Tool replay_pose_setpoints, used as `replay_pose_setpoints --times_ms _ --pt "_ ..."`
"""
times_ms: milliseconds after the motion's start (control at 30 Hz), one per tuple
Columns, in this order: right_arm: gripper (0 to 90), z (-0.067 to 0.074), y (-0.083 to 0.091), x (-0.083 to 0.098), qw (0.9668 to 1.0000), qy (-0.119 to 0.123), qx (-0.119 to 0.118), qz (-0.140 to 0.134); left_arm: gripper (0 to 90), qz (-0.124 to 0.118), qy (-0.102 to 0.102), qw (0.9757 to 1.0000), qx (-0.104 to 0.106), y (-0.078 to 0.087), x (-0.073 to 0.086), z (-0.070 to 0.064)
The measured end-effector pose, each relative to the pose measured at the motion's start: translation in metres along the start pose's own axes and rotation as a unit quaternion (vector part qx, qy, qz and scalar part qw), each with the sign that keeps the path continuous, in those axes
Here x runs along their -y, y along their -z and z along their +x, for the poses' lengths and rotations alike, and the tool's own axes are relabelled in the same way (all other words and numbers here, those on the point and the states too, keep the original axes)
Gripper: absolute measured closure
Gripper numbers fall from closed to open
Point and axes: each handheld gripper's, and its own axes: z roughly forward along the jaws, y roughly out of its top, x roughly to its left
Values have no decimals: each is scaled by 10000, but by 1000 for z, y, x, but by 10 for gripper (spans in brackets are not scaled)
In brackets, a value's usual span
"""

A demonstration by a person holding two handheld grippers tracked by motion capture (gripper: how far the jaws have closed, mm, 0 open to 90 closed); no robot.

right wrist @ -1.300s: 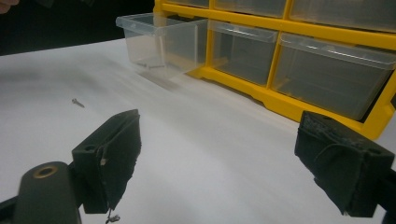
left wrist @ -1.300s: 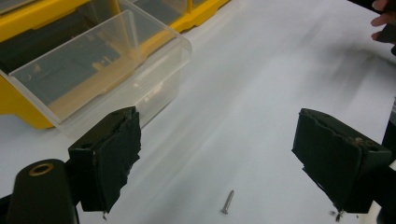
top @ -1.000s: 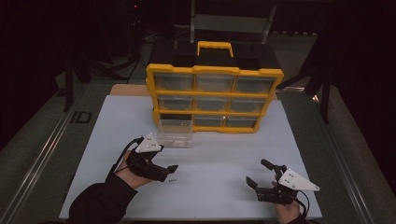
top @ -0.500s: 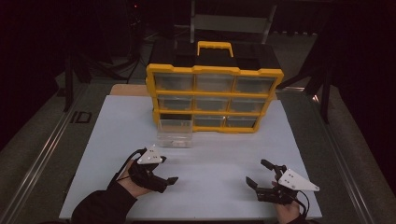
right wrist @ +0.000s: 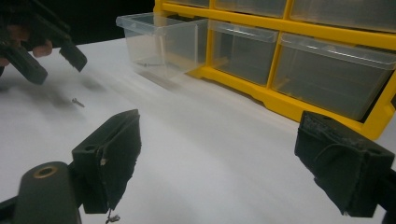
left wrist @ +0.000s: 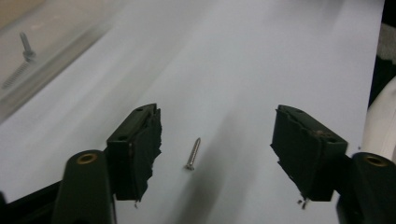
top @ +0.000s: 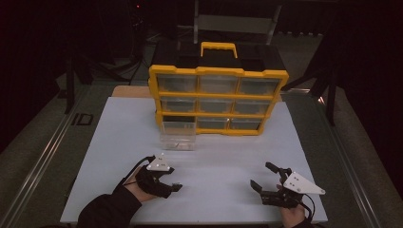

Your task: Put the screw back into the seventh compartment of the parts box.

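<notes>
One tiny screw (left wrist: 193, 153) sits between your left gripper (left wrist: 219, 140) fingers, just been closing but still apart; it's flat on the tabletop (top: 223, 156), so it could skate away. Right gripper (right wrist: 233, 158) fingers apart too.

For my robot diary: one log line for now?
left gripper: open, closing over screw | right gripper: open, idle | drawer: out
</notes>
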Motion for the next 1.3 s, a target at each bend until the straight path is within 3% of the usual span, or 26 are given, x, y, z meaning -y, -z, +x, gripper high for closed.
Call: replay_pose_setpoints --times_ms 167,367,733,1033,1300 --pt "142 0 0 0 10000 0 -3 -7 483 121 -58 9999 -12 -7 2 4" --pt "142 0 0 0 10000 -4 -4 -10 586 274 -115 9996 -3 -14 2 7" --pt "142 0 0 0 10000 6 -7 1 699 680 -290 9973 -8 -26 2 11" --pt "142 0 0 0 10000 4 -9 2 775 811 -378 9960 22 -31 1 11" --pt "142 0 0 0 10000 4 -12 6 857 1047 -611 9926 -65 -33 -4 5"
